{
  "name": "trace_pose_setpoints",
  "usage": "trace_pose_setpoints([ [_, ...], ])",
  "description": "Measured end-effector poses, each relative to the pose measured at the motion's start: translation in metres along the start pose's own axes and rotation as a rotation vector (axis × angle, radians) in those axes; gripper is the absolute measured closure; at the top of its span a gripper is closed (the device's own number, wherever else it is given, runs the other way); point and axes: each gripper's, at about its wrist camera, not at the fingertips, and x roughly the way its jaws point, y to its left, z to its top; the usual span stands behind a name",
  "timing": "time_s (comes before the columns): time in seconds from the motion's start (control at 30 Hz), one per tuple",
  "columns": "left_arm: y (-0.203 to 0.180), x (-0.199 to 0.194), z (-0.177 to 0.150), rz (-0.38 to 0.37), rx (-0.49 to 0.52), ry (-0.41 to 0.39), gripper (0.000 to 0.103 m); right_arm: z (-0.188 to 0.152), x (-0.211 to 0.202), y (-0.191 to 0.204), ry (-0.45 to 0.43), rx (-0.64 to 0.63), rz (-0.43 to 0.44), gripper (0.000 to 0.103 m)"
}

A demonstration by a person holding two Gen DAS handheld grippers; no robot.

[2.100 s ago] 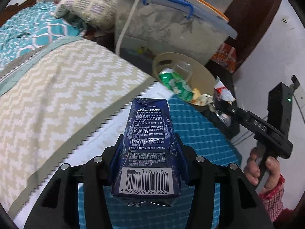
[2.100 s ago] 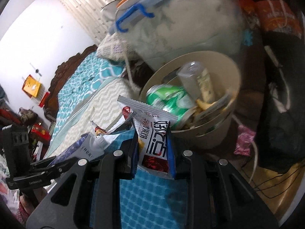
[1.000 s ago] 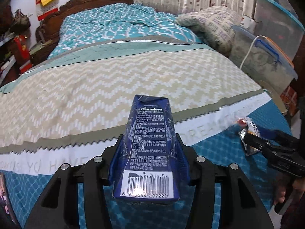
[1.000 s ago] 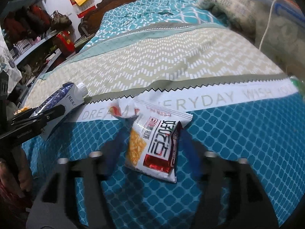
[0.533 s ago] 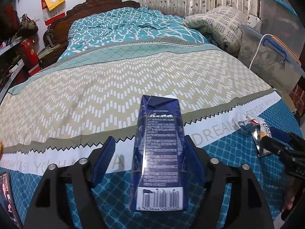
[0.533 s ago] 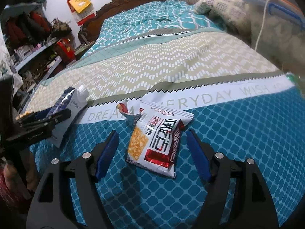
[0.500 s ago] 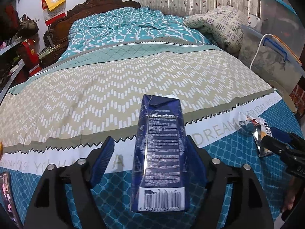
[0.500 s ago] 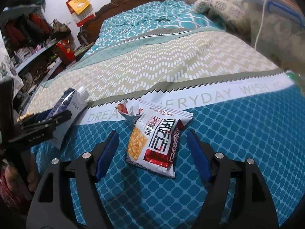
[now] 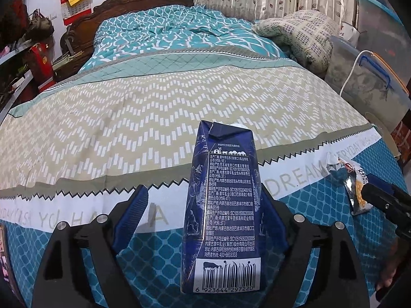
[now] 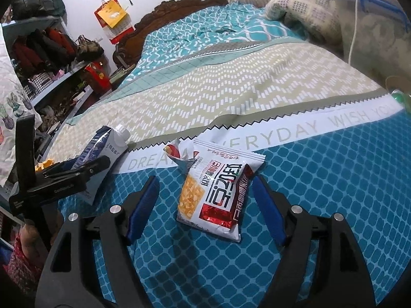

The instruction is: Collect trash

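Two pieces of trash lie on the blue-checked foot end of the bed (image 9: 159, 107), close to the white band printed with grey letters. Between the fingers of the left tool (image 9: 203, 215) is a dark blue milk carton (image 9: 222, 205), long and narrow, its upper face covered in small white print with a white barcode panel at the near end and a folded seam at the far end; the jaws are opening, the left pad stands clear of the carton, and whether the right pad touches it cannot be told. Between the fingers of the right tool (image 10: 205, 202), spread wide with neither pad touching it, a white snack packet (image 10: 218, 195) lies flat, showing a picture of yellow pieces, a red foil corner and bold dark characters, its torn silver top curled up toward the lettered band. From the right wrist the carton's (image 10: 99, 159) white screw cap and slanted top show, as does the left tool (image 10: 74, 172) seen from the side with a hand in a red patterned sleeve (image 10: 18, 254) below it; shelves of clothes fill the left. From the left wrist the cap is almost hidden, the packet (image 9: 355, 187) appears only edge-on near the bed's right side with the right tool's (image 9: 382, 197) tips at it, and a clear storage box (image 9: 370, 87) with a blue handle stands beyond that edge.
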Motion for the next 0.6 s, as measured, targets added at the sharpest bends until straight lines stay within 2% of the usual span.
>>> trace_pose_setpoints([
  [0.33,0.002,-0.004,-0.001,0.006,-0.006,-0.016,0.019,0.0,-0.003,0.001,-0.002,0.002,-0.004,0.024],
  [0.6,-0.001,-0.012,-0.002,0.006,0.016,-0.06,0.009,-0.001,-0.004,0.002,-0.007,0.001,-0.008,0.023],
])
